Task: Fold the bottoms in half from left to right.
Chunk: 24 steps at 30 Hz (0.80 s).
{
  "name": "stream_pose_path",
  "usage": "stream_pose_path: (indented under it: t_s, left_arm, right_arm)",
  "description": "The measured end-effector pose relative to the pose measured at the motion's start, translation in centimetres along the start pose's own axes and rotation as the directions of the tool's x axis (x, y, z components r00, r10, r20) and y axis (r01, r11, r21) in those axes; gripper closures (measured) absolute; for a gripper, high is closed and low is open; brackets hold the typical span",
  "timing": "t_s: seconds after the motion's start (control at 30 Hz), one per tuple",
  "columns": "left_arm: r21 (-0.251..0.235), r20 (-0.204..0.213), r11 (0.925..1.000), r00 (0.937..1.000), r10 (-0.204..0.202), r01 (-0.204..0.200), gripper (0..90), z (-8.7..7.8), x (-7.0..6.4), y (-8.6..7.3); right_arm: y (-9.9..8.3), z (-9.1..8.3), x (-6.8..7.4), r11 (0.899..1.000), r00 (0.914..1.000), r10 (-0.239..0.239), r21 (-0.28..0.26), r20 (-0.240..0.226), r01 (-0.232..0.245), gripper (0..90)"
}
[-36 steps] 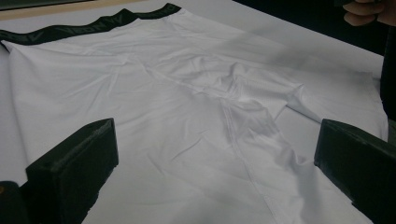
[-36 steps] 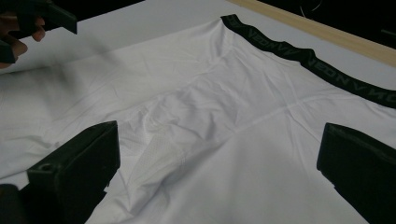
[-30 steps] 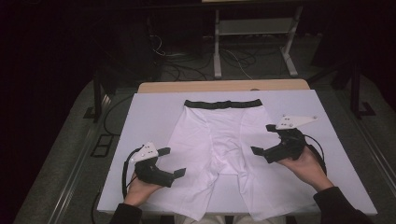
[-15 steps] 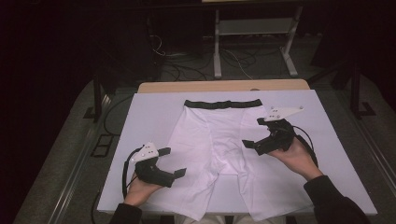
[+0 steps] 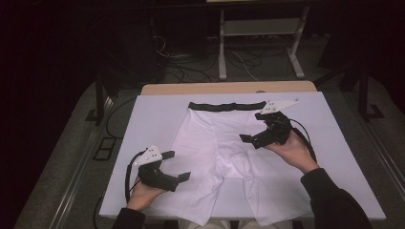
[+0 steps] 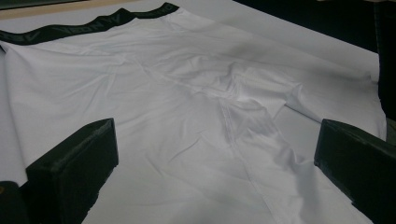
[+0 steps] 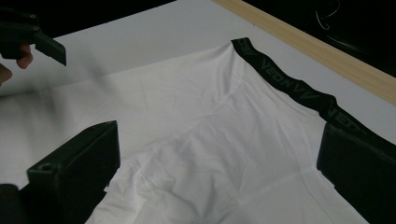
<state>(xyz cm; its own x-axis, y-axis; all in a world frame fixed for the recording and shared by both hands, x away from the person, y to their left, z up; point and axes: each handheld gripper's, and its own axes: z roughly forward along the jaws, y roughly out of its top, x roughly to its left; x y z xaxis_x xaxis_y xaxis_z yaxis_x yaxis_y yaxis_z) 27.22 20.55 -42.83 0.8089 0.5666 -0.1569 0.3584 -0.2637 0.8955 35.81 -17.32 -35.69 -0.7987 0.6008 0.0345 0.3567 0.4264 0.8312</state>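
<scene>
A pair of white shorts point(image 5: 224, 157) lies spread flat on the white worktop point(image 5: 157, 114), its black waistband point(image 5: 227, 106) toward the far edge and its two legs running to the near edge, where the hems hang slightly over. The cloth is mostly smooth, with light creases around the crotch seam, as the left gripper view shows.

The left tongs point(image 5: 177, 166) hover near the near-left corner of the worktop, just over the outer edge of the left leg, with the jaws spread wide and nothing between them. The right tongs point(image 5: 250, 128) hover over the right side of the shorts, near the right end of the waistband, jaws likewise spread and empty. In the right gripper view the waistband point(image 7: 299, 91) runs close past the right-hand jaw, and the left tongs point(image 7: 35, 37) show farther off toward the top left corner.

Judging from this, the step in hand is the approach before a first fold: the garment is laid out and neither pair of tongs has taken hold yet. The right tongs look set to pick up the right waistband corner, the left tongs the left leg's edge or hem.

The next move likely calls for lowering each pair until one jaw slips under the fabric edge, then pinching only the shorts and not the white sheet beneath. The cloth is thin and limp, so both layers should be caught together, and the two grips lifted evenly to keep the fold line straight.
</scene>
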Motion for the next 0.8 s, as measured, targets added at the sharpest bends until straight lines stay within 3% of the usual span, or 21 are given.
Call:
stream_pose_path:
  t_s: [0.8]
  left_arm:
    - [0.004,0.006,1.0000,1.0000,0.003,-0.003,0.0,0.1,0.0,0.0]
  right_arm:
    - [2.5,3.7,-1.1,1.000,0.9999,0.013,0.016,-0.004,-0.012,0.0]
